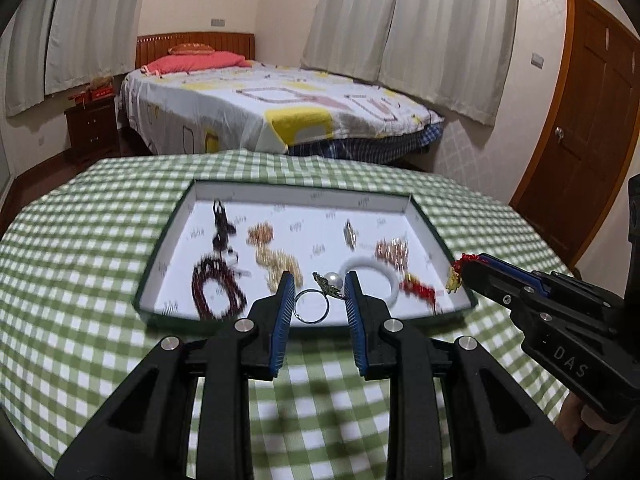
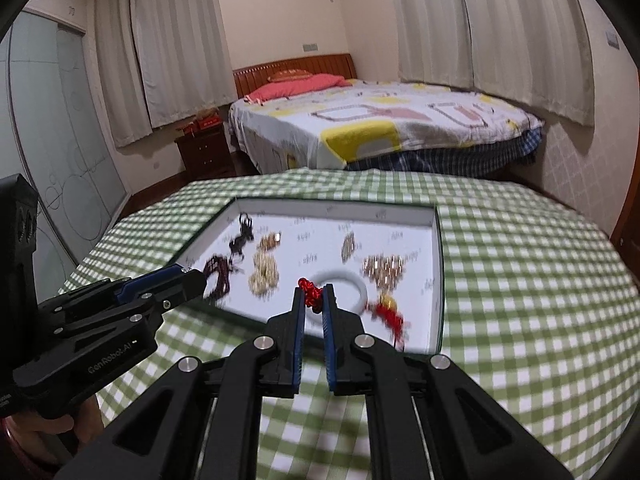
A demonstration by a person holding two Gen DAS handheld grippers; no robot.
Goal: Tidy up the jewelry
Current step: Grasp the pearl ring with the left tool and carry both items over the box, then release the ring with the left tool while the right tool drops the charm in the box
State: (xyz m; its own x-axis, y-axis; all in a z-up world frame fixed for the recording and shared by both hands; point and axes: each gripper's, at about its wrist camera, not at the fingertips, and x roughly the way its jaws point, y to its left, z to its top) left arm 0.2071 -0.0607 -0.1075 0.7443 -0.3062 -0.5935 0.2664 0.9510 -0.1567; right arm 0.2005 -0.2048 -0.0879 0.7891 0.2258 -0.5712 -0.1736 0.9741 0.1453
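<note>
A shallow white tray with a dark rim lies on the green checked tablecloth and holds several pieces of jewelry: a dark red bead bracelet, gold chains, a white bangle and a red cord charm. My left gripper is shut on a silver pearl ring over the tray's near edge. My right gripper is shut on a red knotted cord; in the left wrist view its gold charm hangs at the fingertips. The tray also shows in the right wrist view.
The round table carries the tray. A bed stands behind it, a wooden nightstand at the left and a wooden door at the right. Curtains cover the walls.
</note>
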